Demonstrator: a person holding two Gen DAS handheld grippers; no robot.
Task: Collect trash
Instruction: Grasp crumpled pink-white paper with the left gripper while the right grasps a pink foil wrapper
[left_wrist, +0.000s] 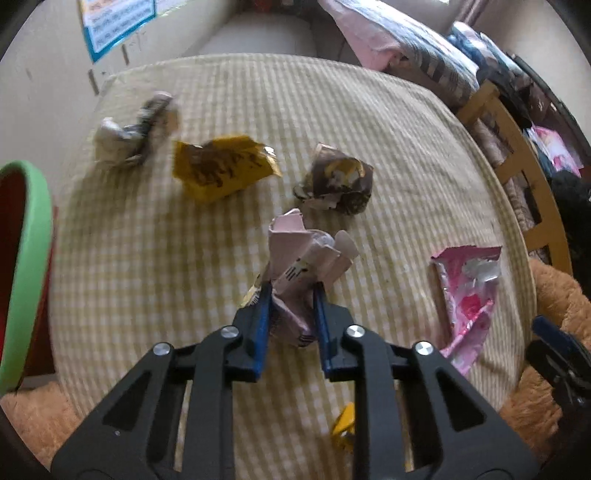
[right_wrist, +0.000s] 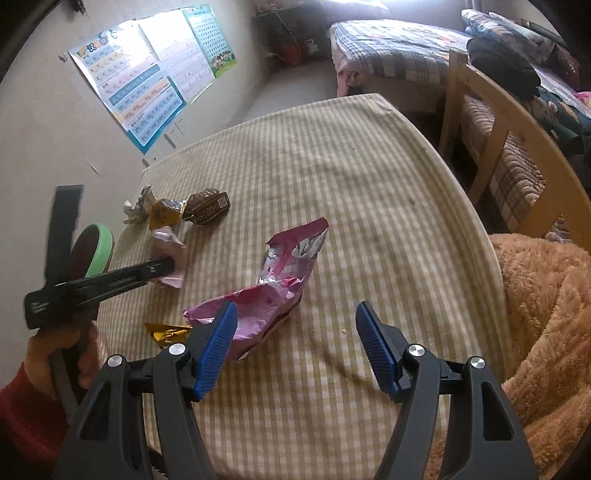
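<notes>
The left gripper (left_wrist: 291, 295) is clamped on a crumpled pale pink wrapper (left_wrist: 299, 266), its blue pads (left_wrist: 260, 317) pressing the lower end from both sides while the rest of the wrapper stands up and forward beyond the tips. The right gripper (right_wrist: 295, 332) holds nothing, its jaws spread wide above the checked tablecloth (right_wrist: 351, 184). Just ahead of its left pad lies a torn bright pink foil bag (right_wrist: 273, 288), long axis running from near that pad up and away to the right; the bag sits to the left of the gap, not centred in it, so that hand would likely need to shift left before closing. A small gold scrap (right_wrist: 166, 332) lies beside the bag's near end. Farther out, from the left wrist view, a yellow wrapper (left_wrist: 221, 166), a brown crumpled wrapper (left_wrist: 336, 177) and a blurred silvery grey wrapper (left_wrist: 133, 133) are strung across the middle of the table, well apart from both tools. The green-rimmed bin (left_wrist: 29, 251) stands at the table's left edge, on the left gripper's side, so the clamped wrapper probably has to swing left to reach it. The pink bag is plainly the right hand's nearest piece; the far three lie closer to the left.
</notes>
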